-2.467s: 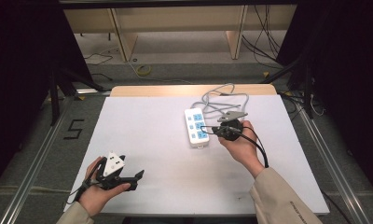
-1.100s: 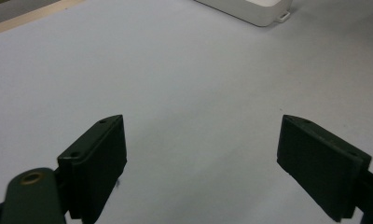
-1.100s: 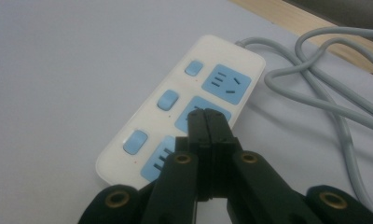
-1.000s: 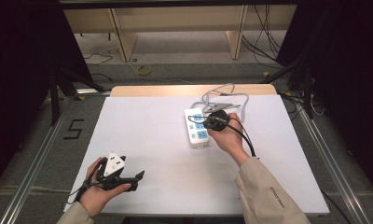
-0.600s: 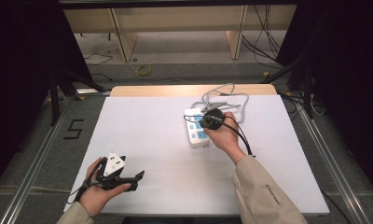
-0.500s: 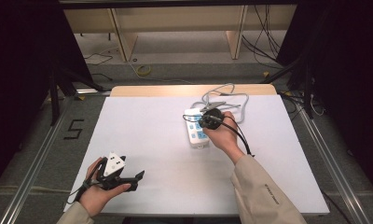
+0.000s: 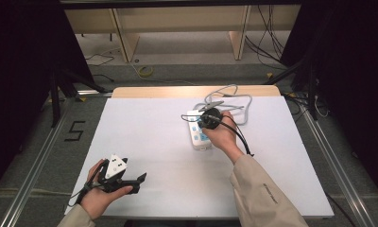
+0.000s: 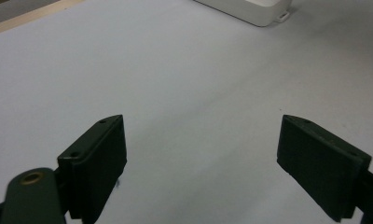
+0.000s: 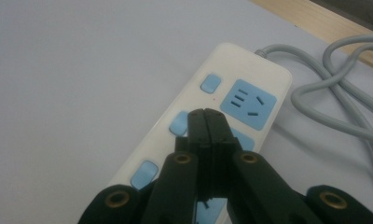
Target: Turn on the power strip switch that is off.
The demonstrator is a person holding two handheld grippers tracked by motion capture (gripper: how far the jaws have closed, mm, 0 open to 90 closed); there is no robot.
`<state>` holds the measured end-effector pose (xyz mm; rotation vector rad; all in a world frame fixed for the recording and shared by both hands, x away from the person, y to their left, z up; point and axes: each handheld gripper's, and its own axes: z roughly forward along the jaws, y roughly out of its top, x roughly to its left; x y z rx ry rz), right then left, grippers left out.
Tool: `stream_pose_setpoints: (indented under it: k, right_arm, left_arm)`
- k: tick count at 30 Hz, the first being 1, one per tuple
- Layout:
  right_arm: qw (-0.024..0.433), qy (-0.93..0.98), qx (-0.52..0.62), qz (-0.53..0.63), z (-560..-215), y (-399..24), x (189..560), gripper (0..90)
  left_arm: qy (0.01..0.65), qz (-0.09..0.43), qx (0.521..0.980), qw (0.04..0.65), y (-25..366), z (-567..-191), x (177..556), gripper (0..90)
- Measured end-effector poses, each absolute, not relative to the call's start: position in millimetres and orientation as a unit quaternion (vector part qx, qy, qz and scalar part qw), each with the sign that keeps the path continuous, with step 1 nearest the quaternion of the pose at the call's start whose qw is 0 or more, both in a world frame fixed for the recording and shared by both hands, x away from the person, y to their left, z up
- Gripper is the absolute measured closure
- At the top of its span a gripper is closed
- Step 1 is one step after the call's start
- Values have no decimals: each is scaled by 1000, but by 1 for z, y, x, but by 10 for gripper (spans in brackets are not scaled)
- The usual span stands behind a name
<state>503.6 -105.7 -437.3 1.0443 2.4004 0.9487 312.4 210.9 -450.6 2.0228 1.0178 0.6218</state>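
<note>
Right gripper [image 9: 206, 114] fingers closed, empty, tip over power strip [image 9: 231, 93] switch [image 9: 179, 124]. Left gripper [image 8: 201, 154] wide open, empty. Strip rigid, light, likely slides on surface [image 7: 144, 118]; press straight down.

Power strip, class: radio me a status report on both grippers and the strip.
Right gripper shut, tips over power strip by a blue switch. Left gripper open, empty, above white table. Grey cord coiled beside strip.

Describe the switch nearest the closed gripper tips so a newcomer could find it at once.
On the white table lies a white power strip with a grey cord. The right gripper points at its middle blue switch, between two other blue switches.
</note>
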Motion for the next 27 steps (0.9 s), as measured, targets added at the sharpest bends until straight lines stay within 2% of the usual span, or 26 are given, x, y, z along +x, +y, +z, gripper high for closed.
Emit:
stream_pose_setpoints:
  k: [27]
  right_arm:
    - [167,861,363,316,-443,-84,512,900]
  left_arm:
    - [399,242,796,386,210,-451,312,153]
